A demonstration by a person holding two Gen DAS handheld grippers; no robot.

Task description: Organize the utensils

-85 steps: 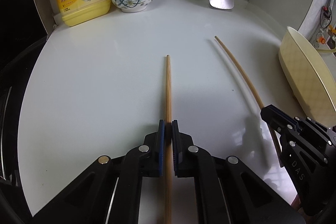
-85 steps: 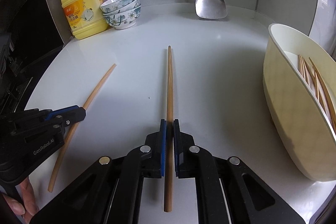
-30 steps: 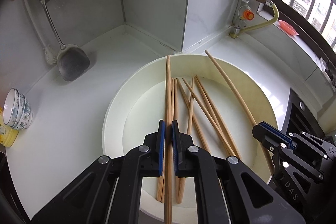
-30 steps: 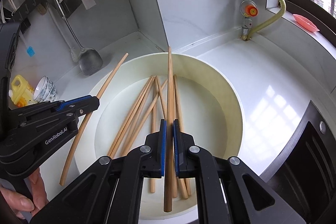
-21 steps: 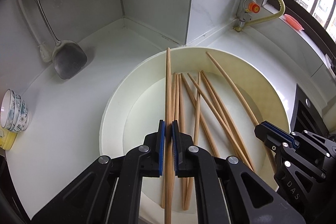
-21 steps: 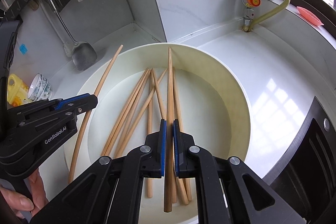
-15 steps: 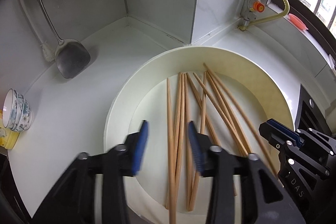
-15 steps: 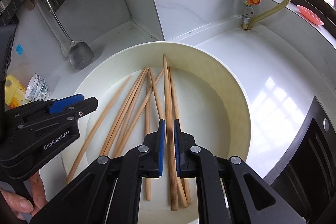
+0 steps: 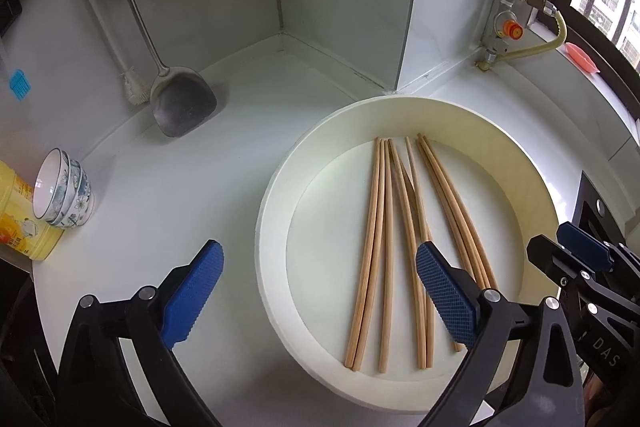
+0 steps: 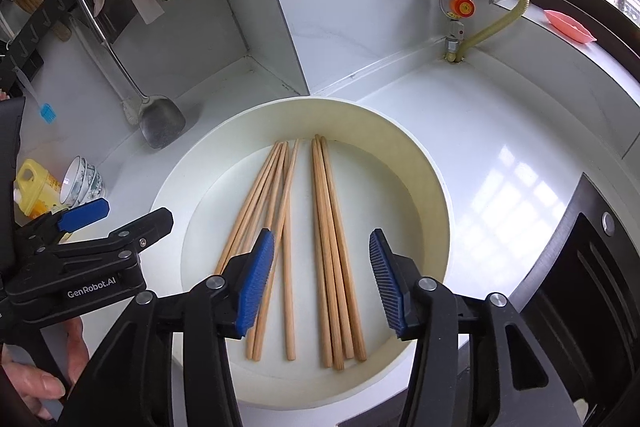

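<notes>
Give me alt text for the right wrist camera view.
Wooden chopsticks lie loose in a round cream basin on a white counter; the right gripper hovers above them, jaws opening and empty. The left gripper is alongside.

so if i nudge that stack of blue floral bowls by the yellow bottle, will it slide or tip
The stack of blue floral bowls looks like glazed ceramic on a glossy white counter, so it would probably slide easily. It is several bowls tall on a narrow foot, so a high push might topple it. Likely heavy for its size, and breakable.
</notes>
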